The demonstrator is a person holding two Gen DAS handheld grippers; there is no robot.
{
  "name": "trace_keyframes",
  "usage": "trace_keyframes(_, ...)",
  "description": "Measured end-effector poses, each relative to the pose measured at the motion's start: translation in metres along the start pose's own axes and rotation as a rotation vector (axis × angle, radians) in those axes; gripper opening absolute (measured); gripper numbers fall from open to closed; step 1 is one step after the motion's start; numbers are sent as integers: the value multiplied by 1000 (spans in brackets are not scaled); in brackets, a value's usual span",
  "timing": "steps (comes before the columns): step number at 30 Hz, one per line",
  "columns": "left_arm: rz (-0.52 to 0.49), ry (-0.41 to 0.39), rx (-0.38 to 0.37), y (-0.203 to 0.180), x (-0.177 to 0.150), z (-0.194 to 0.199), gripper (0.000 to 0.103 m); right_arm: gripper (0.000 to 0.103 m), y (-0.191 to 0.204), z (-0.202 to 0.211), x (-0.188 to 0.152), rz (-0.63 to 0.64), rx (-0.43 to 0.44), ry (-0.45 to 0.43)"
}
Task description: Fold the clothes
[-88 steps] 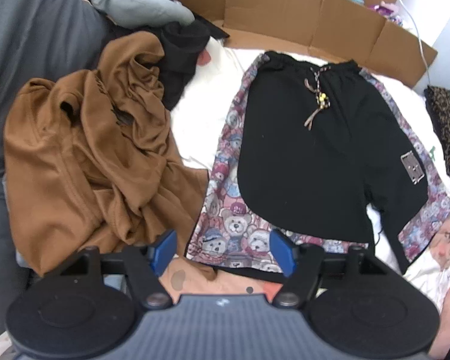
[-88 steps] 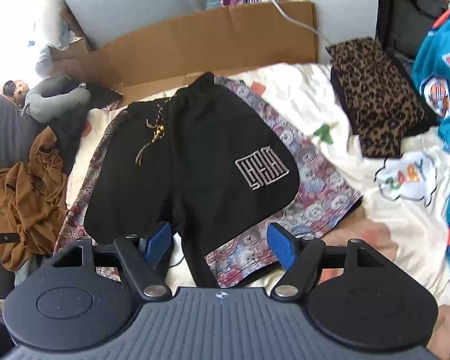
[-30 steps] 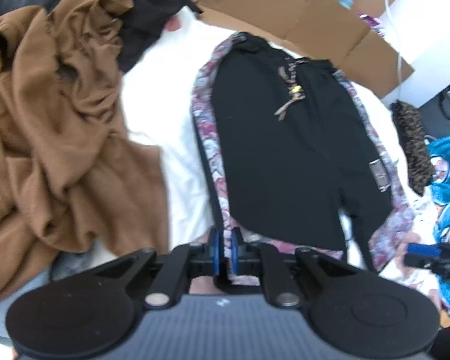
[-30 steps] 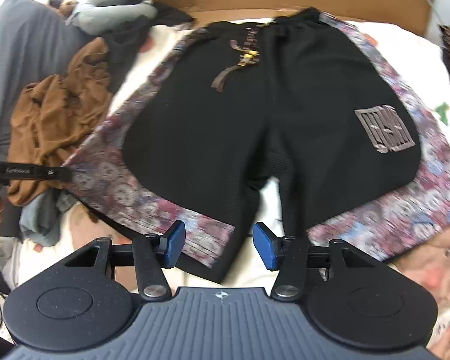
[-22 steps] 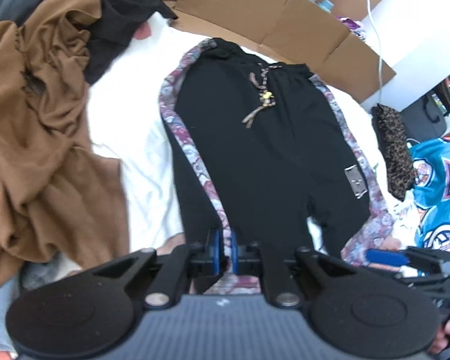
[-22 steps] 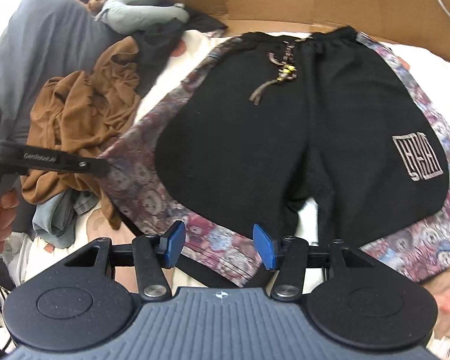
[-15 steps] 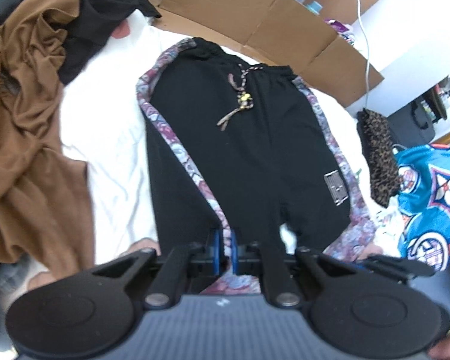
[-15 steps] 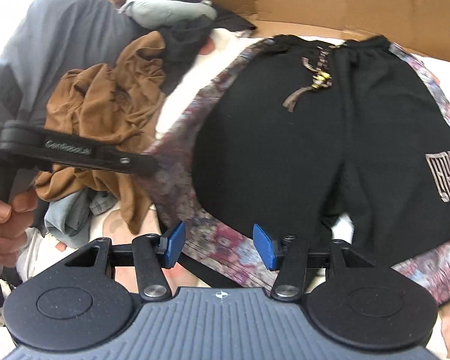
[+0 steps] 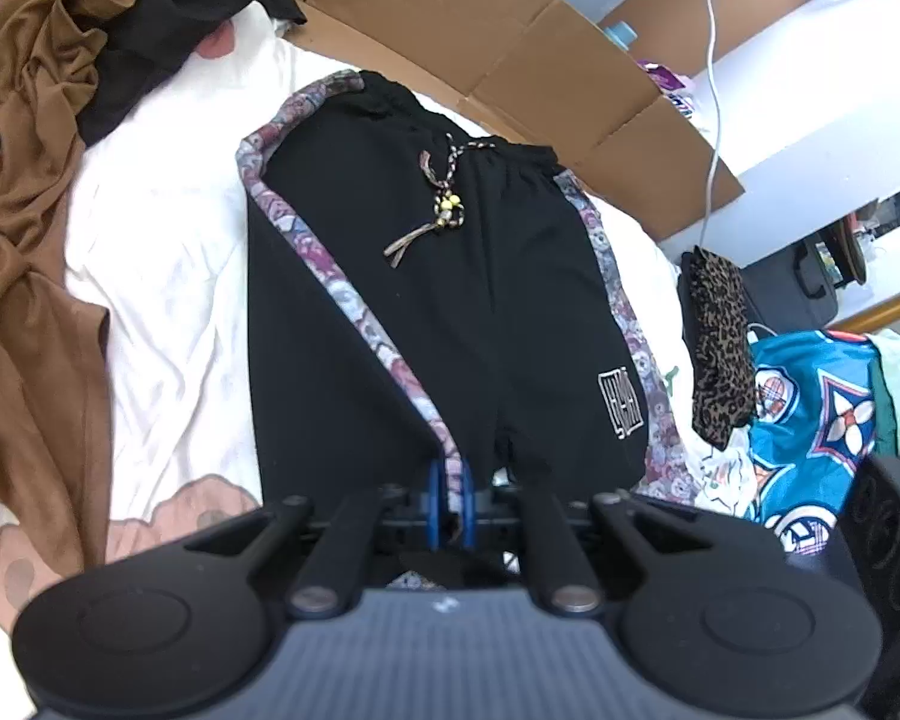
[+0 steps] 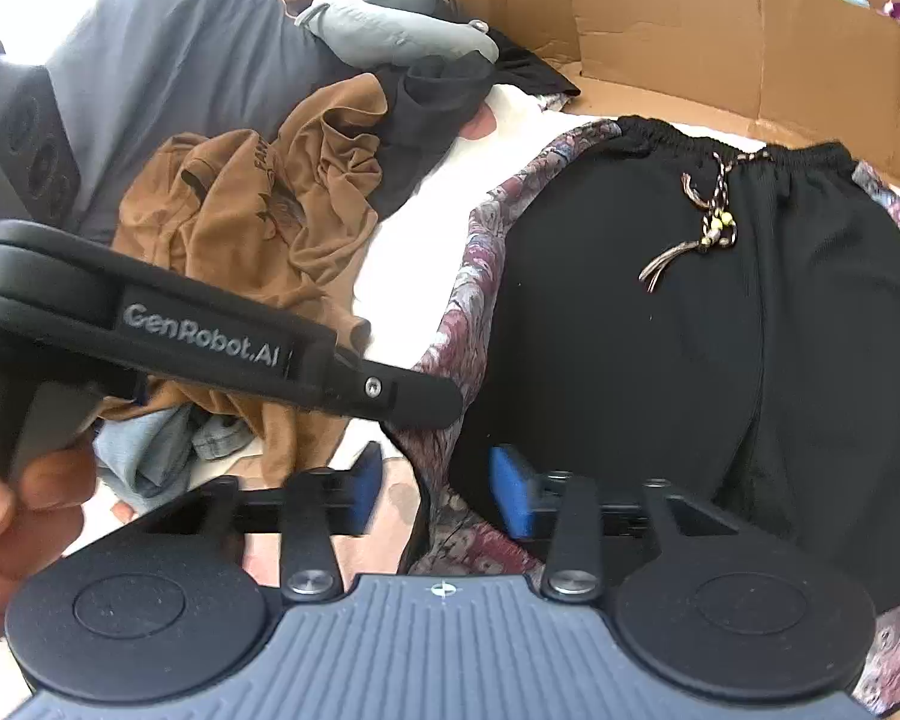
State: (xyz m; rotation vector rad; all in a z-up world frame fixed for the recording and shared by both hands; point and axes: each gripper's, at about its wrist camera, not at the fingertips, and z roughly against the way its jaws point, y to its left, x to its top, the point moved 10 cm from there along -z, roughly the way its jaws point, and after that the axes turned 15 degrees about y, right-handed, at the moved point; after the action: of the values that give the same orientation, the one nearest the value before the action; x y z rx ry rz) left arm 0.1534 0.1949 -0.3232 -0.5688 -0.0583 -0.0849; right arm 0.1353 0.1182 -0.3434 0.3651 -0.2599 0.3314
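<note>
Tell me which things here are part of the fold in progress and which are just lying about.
In the job:
black shorts, laid on the white sheet
left gripper, clamped on the shorts' patterned hem
right gripper, open over the same leg

Lying about:
brown garment
leopard-print cloth
blue jersey
cardboard

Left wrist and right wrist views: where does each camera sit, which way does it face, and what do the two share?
Left wrist: behind the left gripper, shut on the shorts, facing up the bed toward the cardboard; no hand shows.
Right wrist: behind the open right gripper, facing the shorts' patterned side and the brown garment; a hand holding the left gripper shows.
Shared: shorts, drawstring, brown garment, cardboard.
</note>
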Motion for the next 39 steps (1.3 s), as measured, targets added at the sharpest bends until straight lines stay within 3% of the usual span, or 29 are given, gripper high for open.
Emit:
trace_keyframes(4, 4, 1, -28, -6, 1, 1, 8, 33, 5, -8, 4, 56, -38, -5)
trace_keyframes(6, -1, 3, -20, -7, 1, 2, 8, 24, 5, -9, 6, 63, -45, -13)
trace_keyframes(8, -5, 4, -23, -10, 2, 3, 8, 2, 3, -11, 6, 54, -42, -18)
trace_keyframes(15, 0, -68, 56, -12, 9, 19, 26, 2, -18, -7, 6, 3, -41, -30)
trace_keyframes(25, 112, -18, 157, 21, 4, -7, 27, 1, -70, 26, 8, -96, -10, -71)
trace_keyframes(39, 69, 87, 222, 9, -15, -56, 27, 1, -171, 80, -11, -276, -56, -128)
